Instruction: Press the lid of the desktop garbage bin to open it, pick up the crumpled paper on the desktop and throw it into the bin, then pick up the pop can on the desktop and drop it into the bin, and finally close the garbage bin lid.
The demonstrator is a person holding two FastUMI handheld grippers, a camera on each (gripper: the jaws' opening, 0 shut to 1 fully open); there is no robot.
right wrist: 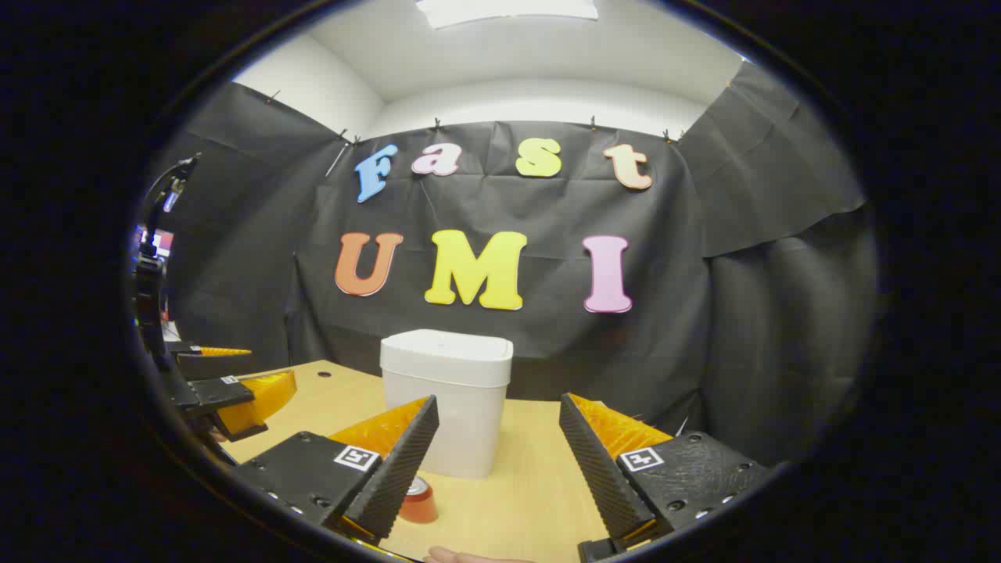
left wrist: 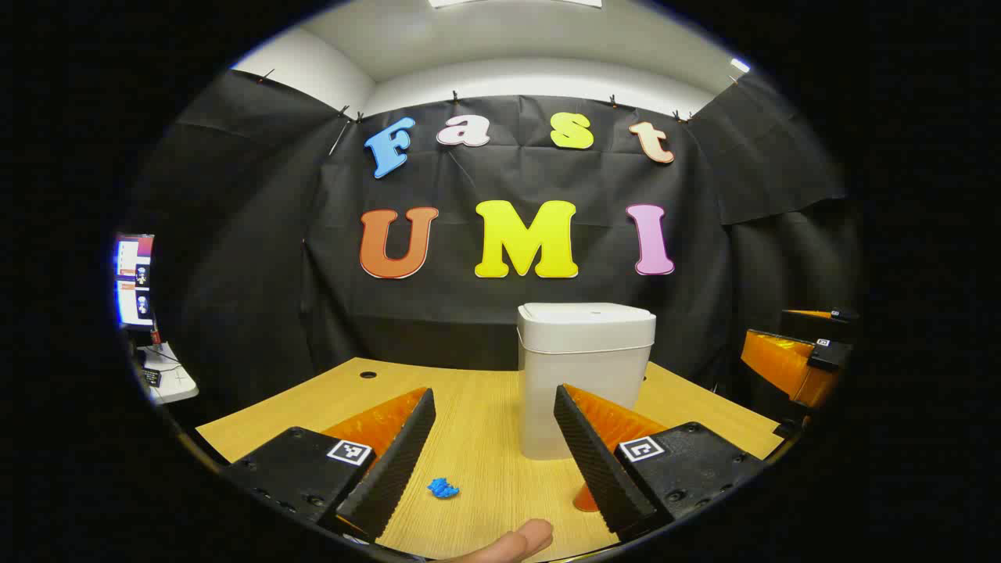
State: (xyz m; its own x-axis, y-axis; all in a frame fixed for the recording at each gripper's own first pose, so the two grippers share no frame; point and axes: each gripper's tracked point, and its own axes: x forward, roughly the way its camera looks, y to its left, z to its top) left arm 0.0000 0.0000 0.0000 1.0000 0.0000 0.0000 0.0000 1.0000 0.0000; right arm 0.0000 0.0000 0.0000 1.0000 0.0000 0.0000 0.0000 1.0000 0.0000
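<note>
A white desktop bin (left wrist: 585, 367) stands on the wooden table (left wrist: 477, 407) with its lid down. A small blue crumpled paper (left wrist: 443, 488) lies near the front edge, left of the bin. An orange-red pop can (right wrist: 420, 500) stands upright in front of the bin (right wrist: 447, 399); in the left gripper view only a sliver of the can (left wrist: 583, 497) shows behind one finger. My left gripper (left wrist: 494, 393) is open and empty, hovering above the table short of the bin. My right gripper (right wrist: 498, 402) is also open and empty, with the can low beside its left finger.
The right gripper (left wrist: 798, 360) shows at the far right of the left gripper view, and the left gripper (right wrist: 235, 391) at the far left of the right gripper view. A fingertip (left wrist: 508, 541) shows at the bottom. A monitor (left wrist: 134, 277) and a side shelf (left wrist: 168, 379) stand to the left.
</note>
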